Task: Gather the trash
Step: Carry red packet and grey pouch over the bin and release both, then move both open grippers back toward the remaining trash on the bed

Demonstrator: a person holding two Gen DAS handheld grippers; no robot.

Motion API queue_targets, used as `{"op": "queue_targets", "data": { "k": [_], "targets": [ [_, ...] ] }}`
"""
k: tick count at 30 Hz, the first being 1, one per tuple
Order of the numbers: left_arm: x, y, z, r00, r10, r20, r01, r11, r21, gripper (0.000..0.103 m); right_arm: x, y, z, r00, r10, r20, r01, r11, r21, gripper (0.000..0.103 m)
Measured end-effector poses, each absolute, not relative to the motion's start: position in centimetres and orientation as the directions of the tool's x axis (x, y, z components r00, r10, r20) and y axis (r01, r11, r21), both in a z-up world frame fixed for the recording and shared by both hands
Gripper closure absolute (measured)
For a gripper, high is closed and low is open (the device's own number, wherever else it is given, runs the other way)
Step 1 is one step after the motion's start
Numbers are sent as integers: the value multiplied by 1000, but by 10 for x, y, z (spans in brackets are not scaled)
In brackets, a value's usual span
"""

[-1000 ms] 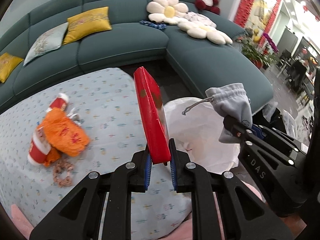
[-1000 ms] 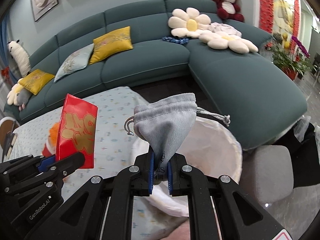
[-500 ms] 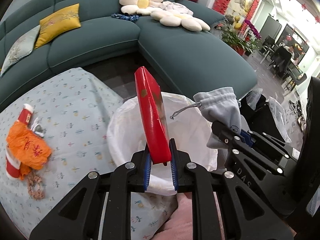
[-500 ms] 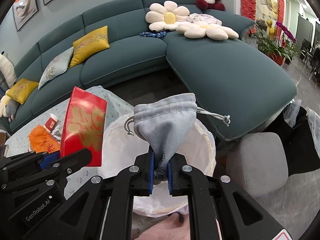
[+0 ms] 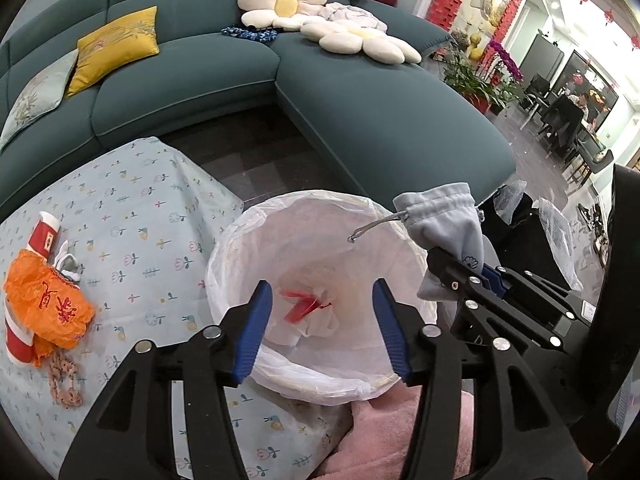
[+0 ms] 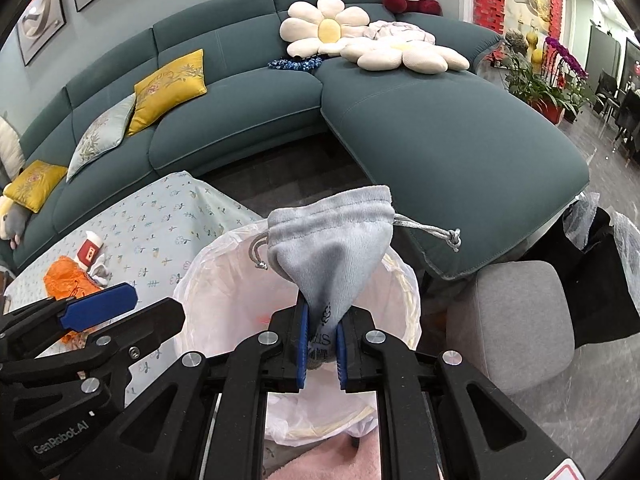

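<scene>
Your left gripper (image 5: pixel 322 328) hangs open over the bin (image 5: pixel 240 240); right gripper (image 6: pixel 322 354) grips the grey pouch (image 6: pixel 332 248), drop it next.

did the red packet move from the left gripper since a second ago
Yes. The red packet has dropped out of the open left gripper and lies at the bottom of the white-lined trash bin.

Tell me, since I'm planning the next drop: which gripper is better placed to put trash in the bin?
Right. The right gripper is shut on the grey pouch above the lined bin; the left gripper is open and empty.
</scene>
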State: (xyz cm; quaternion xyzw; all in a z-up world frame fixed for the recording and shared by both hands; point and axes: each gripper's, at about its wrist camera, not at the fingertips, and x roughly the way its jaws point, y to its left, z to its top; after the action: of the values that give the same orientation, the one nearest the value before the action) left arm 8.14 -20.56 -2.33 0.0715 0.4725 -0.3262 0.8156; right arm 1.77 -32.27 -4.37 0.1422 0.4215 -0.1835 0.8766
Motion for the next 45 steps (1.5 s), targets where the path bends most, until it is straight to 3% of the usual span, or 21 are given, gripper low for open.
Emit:
{"op": "queue_targets", "data": {
  "k": [3,9,15,25,45],
  "targets": [
    [84,-198,-22,358,-456,-815,582,791,-187,44,18,-322,-44,578,-198,-792,437,894,96,89],
    [93,-176,-22,383,-437,-813,540,821,-187,43,27,-313,-42,579,-196,-792,421,903,84,88],
    [101,-149,-22,414,-411,-812,477,858,-191,41,35,-298,-37,585,-214,-782,408,911,56,68],
    [109,-114,-19,444,-396,-804,410,887,-212,40,45,-282,-29,592,-239,-770,396,918,20,52],
    [115,-54,-19,482,-340,-807,299,930,-214,40,64,-225,-18,615,-188,-766,303,953,10,52]
  ]
}}
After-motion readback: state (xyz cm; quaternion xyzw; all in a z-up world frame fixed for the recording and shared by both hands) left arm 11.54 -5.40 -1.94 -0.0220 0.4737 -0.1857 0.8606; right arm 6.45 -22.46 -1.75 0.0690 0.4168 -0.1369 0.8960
